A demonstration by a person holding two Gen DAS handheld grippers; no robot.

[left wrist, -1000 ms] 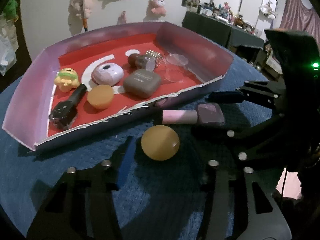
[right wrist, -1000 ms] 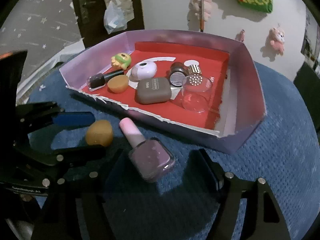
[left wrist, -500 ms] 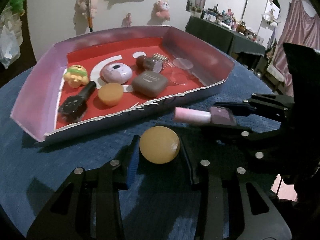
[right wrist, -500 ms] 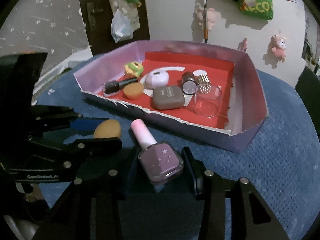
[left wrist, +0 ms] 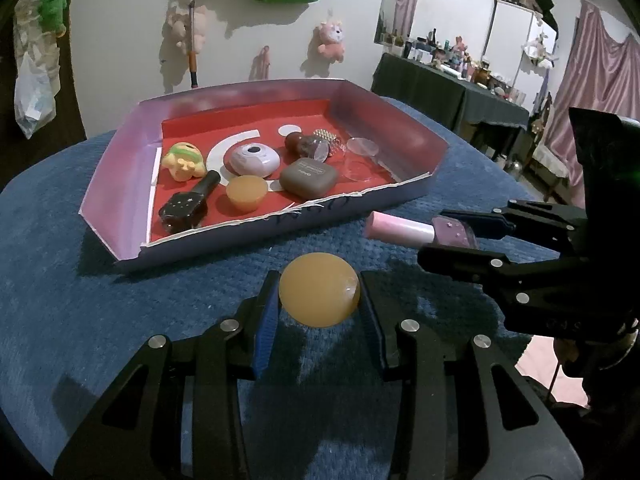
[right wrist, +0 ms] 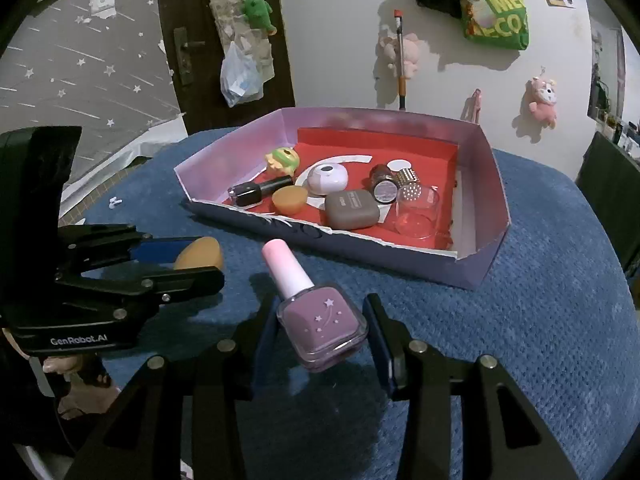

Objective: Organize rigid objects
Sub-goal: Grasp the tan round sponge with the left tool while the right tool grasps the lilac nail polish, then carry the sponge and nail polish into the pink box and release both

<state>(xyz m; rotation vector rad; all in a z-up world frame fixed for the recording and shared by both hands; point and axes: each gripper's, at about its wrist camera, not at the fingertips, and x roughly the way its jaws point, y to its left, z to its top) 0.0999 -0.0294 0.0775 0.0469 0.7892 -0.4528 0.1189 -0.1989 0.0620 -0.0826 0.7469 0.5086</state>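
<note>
"GenRobot.AI" is on the left gripper [right wrist: 188, 256], pinching one orange ball [left wrist: 319, 289]; right gripper [right wrist: 320, 322] pinches one purple bottle [right wrist: 320, 320].

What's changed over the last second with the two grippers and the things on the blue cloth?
Both grippers closed in: the left gripper now clamps the orange ball, and the right gripper clamps the purple polish bottle. Both items appear lifted off the cloth. The tray and its contents look unchanged.
</note>
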